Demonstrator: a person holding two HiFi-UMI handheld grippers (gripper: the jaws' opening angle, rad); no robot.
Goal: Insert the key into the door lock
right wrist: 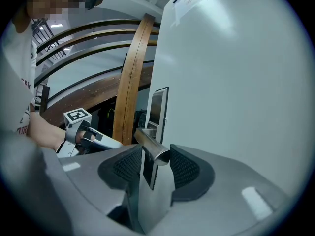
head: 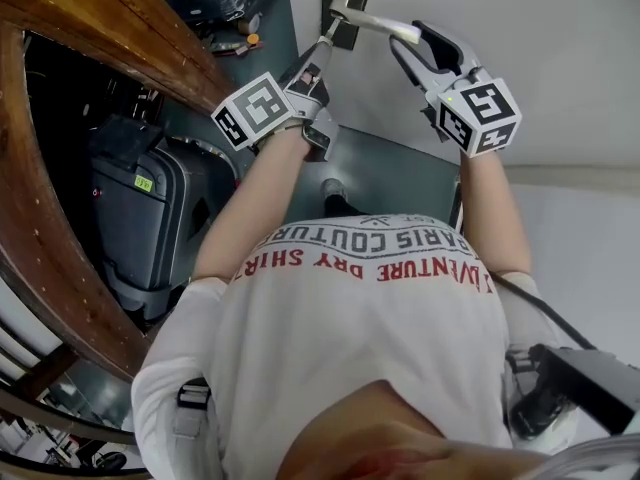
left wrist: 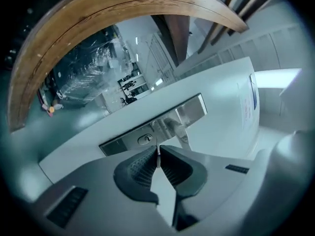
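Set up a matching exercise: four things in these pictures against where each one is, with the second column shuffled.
1. key
2. door handle
3. keyhole
4. suitcase

A. beside the wooden rail
B. between the jaws of the right gripper
C. in the metal plate
D. pinched in the jaws of the left gripper

Pairs: 1-D, 2-B, 3-C, 4-A.

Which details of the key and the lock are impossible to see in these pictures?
- key: the left gripper view shows it edge-on, pinched in the left gripper; its teeth are hidden.
- keyhole: same view, too small to read its slot.
- Head view: key tip and lock are too small and dark; contact unclear.
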